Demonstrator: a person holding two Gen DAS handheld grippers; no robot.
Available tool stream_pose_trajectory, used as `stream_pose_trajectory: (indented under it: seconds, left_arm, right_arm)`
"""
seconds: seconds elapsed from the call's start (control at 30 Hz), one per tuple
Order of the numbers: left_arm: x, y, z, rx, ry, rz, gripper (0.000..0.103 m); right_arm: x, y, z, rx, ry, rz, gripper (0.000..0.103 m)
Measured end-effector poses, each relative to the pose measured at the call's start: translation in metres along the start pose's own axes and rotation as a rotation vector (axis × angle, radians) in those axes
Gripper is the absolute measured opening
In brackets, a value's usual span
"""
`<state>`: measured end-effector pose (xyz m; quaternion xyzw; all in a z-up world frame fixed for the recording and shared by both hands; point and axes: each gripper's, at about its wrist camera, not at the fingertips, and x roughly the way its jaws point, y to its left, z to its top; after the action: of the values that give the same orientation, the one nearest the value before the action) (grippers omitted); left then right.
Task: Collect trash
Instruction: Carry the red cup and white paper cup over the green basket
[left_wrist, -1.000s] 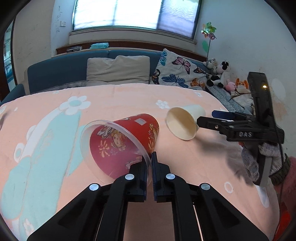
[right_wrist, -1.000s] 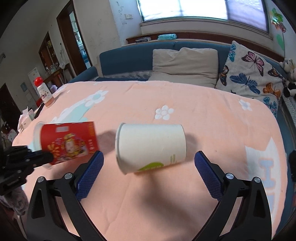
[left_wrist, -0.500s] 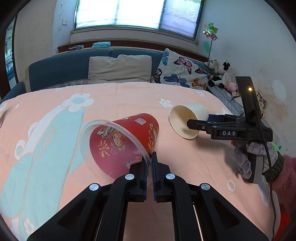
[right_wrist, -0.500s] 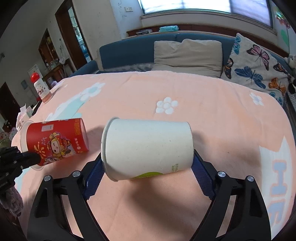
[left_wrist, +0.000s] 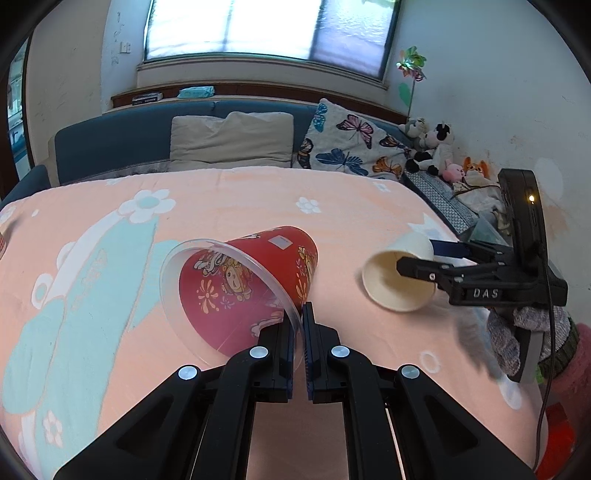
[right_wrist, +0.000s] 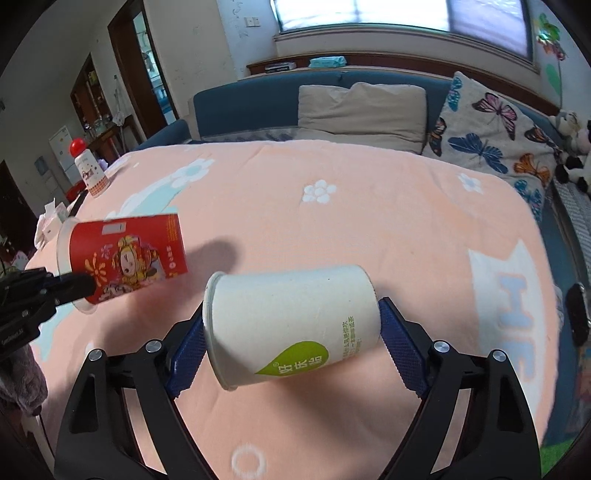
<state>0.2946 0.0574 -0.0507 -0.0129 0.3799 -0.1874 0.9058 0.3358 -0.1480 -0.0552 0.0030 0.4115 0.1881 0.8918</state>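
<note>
Pinching the clear rim of a red cup (left_wrist: 255, 284) near the middle of the bed (left_wrist: 236, 195), left tool (left_wrist: 298, 325) with fingers closed together on that rim, cup tipped on its side with mouth toward the camera. Clamped across a white paper cup (right_wrist: 295, 325) at its mouth and base, right tool (right_wrist: 291, 343); cup lying sideways, green logo facing near; red cup off to its left.

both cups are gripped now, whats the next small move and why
Probably lift both clear and carry them off. The left gripper pinches the red cup by its rim; the right gripper clamps the white cup end to end. No bin shows.
</note>
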Motion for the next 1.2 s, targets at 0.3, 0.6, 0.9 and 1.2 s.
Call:
stream_pose_trajectory:
  seconds: [0.3, 0.6, 0.9, 1.2]
  left_arm:
    - [-0.026, -0.038, -0.012, 0.021, -0.018, -0.056, 0.005]
    - [-0.045, -0.086, -0.02, 0.065, -0.04, -0.121, 0.005]
    - [-0.049, -0.152, -0.024, 0.13, -0.046, -0.2, 0.005]
    - [-0.041, -0.203, -0.02, 0.175, -0.035, -0.261, 0.005]
  right_arm:
    - [-0.056, 0.005, -0.041, 0.023, -0.01, -0.017, 0.085]
    - [-0.119, -0.009, -0.083, 0.075, -0.05, -0.064, 0.085]
    - [-0.175, -0.053, -0.122, 0.156, -0.092, -0.15, 0.08]
    - [-0.201, -0.088, -0.159, 0.232, -0.094, -0.178, 0.075]
